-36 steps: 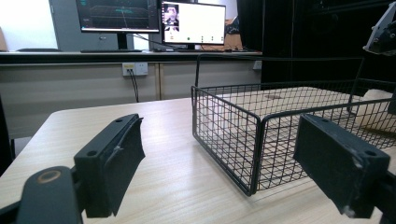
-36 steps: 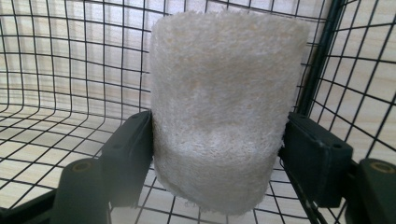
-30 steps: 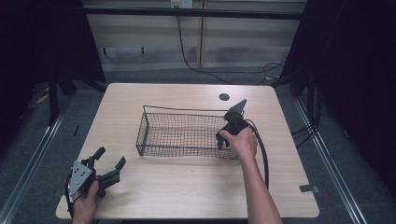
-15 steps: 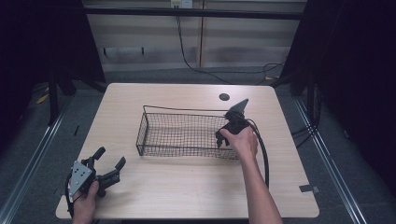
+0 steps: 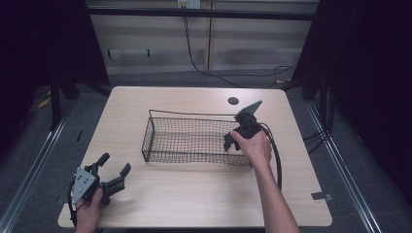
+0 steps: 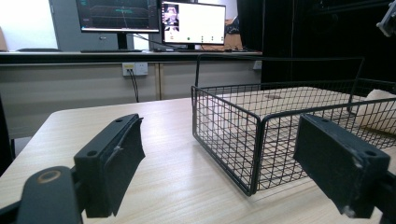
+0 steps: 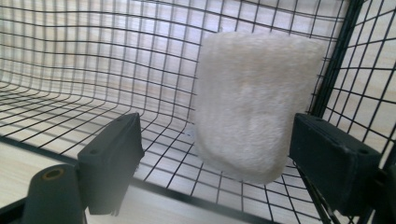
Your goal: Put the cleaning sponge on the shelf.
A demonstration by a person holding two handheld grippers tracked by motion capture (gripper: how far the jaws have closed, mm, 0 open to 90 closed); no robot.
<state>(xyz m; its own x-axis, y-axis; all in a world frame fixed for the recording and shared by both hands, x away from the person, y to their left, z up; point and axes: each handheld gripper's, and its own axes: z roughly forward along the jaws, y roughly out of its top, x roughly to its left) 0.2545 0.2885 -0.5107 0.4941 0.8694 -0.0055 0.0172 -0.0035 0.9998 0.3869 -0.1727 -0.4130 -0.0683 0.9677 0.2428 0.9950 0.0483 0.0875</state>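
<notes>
Right gripper (image 5: pixel 232 141) fingers have just been opening wide around the white roll (image 7: pixel 254 105), releasing it in the basket's (image 5: pixel 160 143) right end; left gripper (image 5: pixel 111 171) idling open on the counter (image 5: pixel 194 194).

Black wire-mesh basket (image 7: pixel 93 70), fuzzy, perhaps terry-cloth white roll (image 7: pixel 254 102), matt wood-grain table (image 5: pixel 194 194)

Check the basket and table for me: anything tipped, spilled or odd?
Nothing stands out. The wire basket sits flat on the table, and a white fluffy roll lies inside, against a corner. The right gripper has just been opening, jaws apart beside the roll.
</notes>
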